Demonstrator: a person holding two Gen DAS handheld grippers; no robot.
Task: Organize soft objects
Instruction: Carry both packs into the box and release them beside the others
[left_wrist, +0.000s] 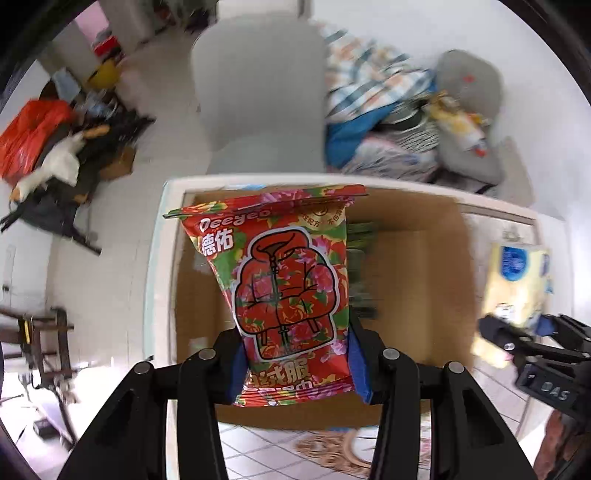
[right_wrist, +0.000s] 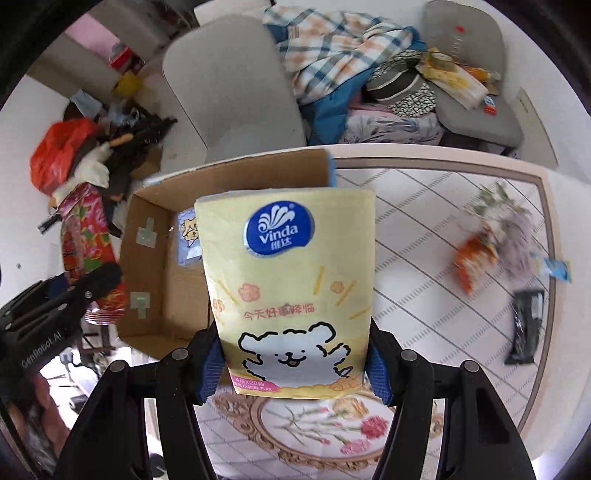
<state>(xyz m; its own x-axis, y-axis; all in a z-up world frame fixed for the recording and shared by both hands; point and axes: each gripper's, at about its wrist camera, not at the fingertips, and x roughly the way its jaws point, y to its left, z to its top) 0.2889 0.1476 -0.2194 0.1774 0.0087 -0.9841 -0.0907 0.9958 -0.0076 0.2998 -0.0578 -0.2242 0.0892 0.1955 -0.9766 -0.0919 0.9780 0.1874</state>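
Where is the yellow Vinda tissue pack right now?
The yellow Vinda tissue pack is clamped in the right gripper, above the table beside the open cardboard box.

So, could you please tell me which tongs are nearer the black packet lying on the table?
Right. The right tongs, gripping a yellow tissue pack, hang beside the black packet; the left tongs hold a red floral pack over the cardboard box, farther off.

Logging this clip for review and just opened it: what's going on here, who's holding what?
A person is working with a handheld gripper in each hand. The left gripper is clamped on a red floral wipes pack, held over an open cardboard box. The right gripper grips a yellow Vinda tissue pack near the same box. A few more small packets lie on the table, not yet picked up. Neither pack is in the box yet.
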